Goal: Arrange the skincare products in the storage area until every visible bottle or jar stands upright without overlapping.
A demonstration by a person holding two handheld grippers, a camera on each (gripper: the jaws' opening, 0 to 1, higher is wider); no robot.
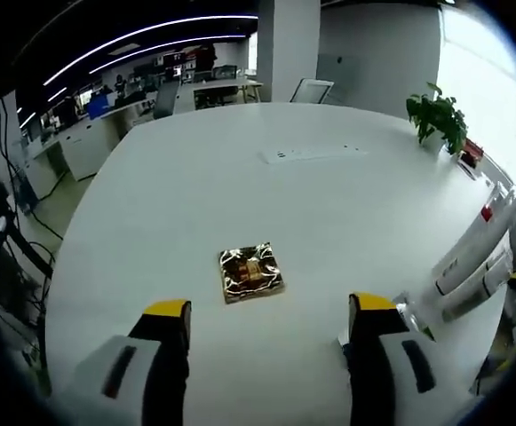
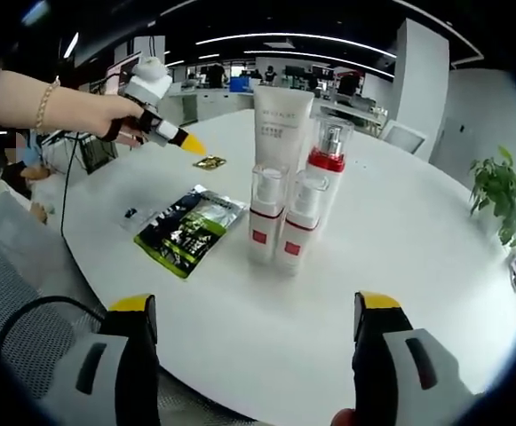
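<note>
My left gripper [image 1: 268,324]: two black jaws with yellow tips, grey-white housings with dark slots behind | my right gripper [image 2: 256,321]: same black jaws, yellow-capped, pale grey bodies with dark oblong insets | from the right gripper view, the left one shows white with a yellow tip | my wrist wears a gold chain bracelet [image 2: 42,105].
</note>
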